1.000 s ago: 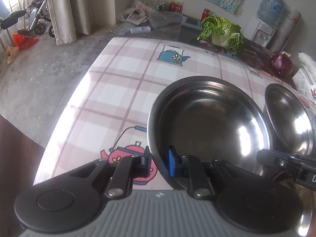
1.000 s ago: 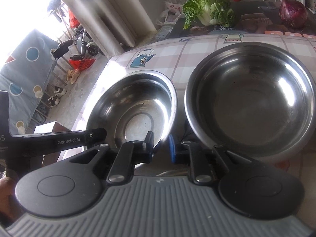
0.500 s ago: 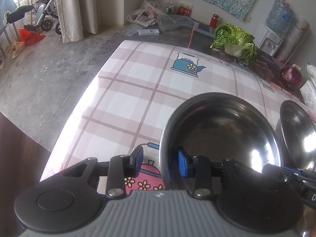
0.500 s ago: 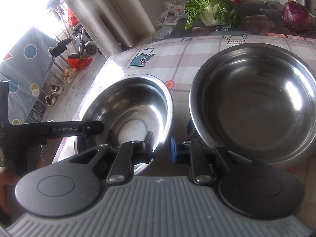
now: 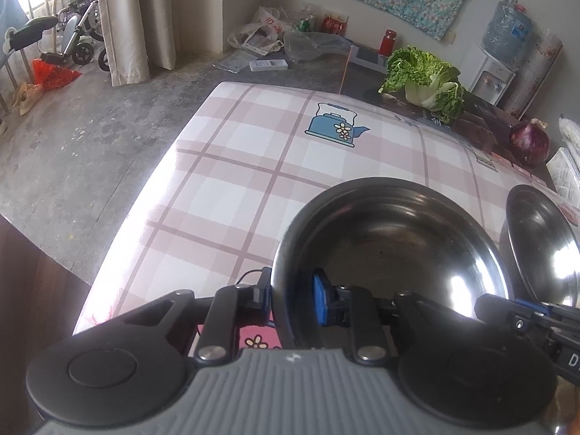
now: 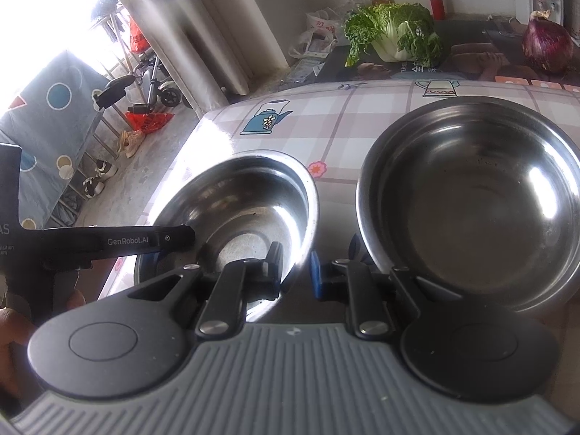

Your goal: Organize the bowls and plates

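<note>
Two steel bowls are in view. My left gripper [image 5: 291, 291] is shut on the near rim of the smaller bowl [image 5: 391, 243], one finger inside and one outside, holding it tilted above the table. My right gripper [image 6: 295, 266] is shut on the right rim of that same smaller bowl [image 6: 250, 199]. The larger bowl [image 6: 471, 199] sits on the table to the right, also seen at the right edge of the left wrist view [image 5: 540, 239]. The left gripper's body [image 6: 119, 241] shows in the right wrist view.
The table has a pink plaid cloth [image 5: 253, 152] with teapot prints. A cabbage [image 5: 427, 79] and a red onion [image 5: 529, 141] lie at the far side. The table's left edge drops to a concrete floor [image 5: 72, 137].
The smaller bowl has been lifted and tilted by both grippers. The left gripper's fingers have closed tighter on its rim and the view has pulled back from the table.
</note>
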A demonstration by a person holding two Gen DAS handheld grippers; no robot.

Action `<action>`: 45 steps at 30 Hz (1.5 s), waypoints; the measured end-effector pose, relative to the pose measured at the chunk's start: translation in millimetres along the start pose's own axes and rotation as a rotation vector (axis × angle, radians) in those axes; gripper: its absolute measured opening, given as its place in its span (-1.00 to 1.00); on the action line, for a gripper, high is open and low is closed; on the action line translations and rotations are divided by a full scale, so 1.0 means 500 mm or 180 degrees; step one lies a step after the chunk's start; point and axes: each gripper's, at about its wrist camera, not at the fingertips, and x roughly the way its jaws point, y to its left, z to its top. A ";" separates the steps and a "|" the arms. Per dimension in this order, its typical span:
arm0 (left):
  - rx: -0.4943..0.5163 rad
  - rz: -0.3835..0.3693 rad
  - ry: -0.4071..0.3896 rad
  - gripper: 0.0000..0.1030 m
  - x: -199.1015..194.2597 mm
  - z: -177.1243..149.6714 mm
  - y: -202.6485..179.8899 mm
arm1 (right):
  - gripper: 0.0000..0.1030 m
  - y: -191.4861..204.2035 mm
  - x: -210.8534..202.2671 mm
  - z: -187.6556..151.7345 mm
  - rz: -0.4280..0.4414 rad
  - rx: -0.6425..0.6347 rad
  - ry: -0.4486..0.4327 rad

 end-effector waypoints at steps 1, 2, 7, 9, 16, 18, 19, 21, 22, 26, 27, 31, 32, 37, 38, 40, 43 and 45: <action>-0.0001 -0.0001 -0.0008 -0.55 -0.003 0.000 0.001 | -0.72 0.001 -0.001 0.000 0.0005 -0.0010 -0.0004; 0.0001 -0.0003 -0.0018 -0.55 -0.006 0.000 0.002 | -0.72 0.002 -0.001 0.000 0.0010 -0.0020 -0.0008; 0.0006 -0.0022 -0.0094 -0.55 -0.025 0.001 0.005 | -0.71 0.006 -0.010 0.005 0.0035 -0.0055 -0.0052; 0.0010 -0.0026 -0.0120 -0.55 -0.032 0.001 0.004 | -0.71 0.008 -0.015 0.006 0.0049 -0.0069 -0.0077; 0.0003 -0.0057 -0.0226 -0.55 -0.065 0.007 0.003 | -0.71 0.016 -0.043 0.012 0.0101 -0.0113 -0.0169; 0.0007 -0.0060 -0.0265 -0.55 -0.077 0.011 0.000 | -0.71 0.018 -0.053 0.015 0.0125 -0.0118 -0.0200; 0.0012 -0.0063 -0.0282 -0.55 -0.084 0.013 -0.002 | -0.71 0.018 -0.059 0.017 0.0138 -0.0119 -0.0216; 0.0031 -0.0067 -0.0327 -0.55 -0.098 0.018 -0.011 | -0.71 0.018 -0.072 0.021 0.0162 -0.0114 -0.0253; 0.0048 -0.0067 -0.0348 -0.55 -0.104 0.021 -0.016 | -0.71 0.016 -0.079 0.022 0.0177 -0.0108 -0.0273; 0.0136 -0.0095 -0.0424 -0.55 -0.129 0.030 -0.054 | -0.71 0.001 -0.112 0.027 0.0218 -0.0062 -0.0355; 0.0168 -0.0105 -0.0443 -0.55 -0.134 0.033 -0.066 | -0.71 -0.005 -0.125 0.026 0.0224 -0.0045 -0.0378; 0.0290 -0.0191 -0.0501 -0.54 -0.148 0.042 -0.122 | -0.71 -0.037 -0.171 0.033 0.0196 0.0021 -0.0479; 0.0319 -0.0215 -0.0507 -0.54 -0.149 0.045 -0.137 | -0.71 -0.048 -0.184 0.034 0.0183 0.0041 -0.0505; 0.0471 -0.0316 -0.0474 -0.54 -0.133 0.050 -0.223 | -0.71 -0.112 -0.241 0.035 0.0070 0.0160 -0.0648; 0.0495 -0.0340 -0.0459 -0.53 -0.128 0.049 -0.239 | -0.71 -0.126 -0.249 0.033 0.0036 0.0189 -0.0662; 0.0548 -0.0391 -0.0420 -0.50 -0.113 0.046 -0.271 | -0.70 -0.154 -0.261 0.028 -0.0046 0.0247 -0.0676; 0.0610 -0.0421 -0.0362 -0.49 -0.088 0.040 -0.312 | -0.69 -0.199 -0.270 0.019 -0.0166 0.0335 -0.0665; 0.0635 -0.0427 -0.0324 -0.49 -0.070 0.035 -0.334 | -0.69 -0.223 -0.270 0.014 -0.0237 0.0379 -0.0646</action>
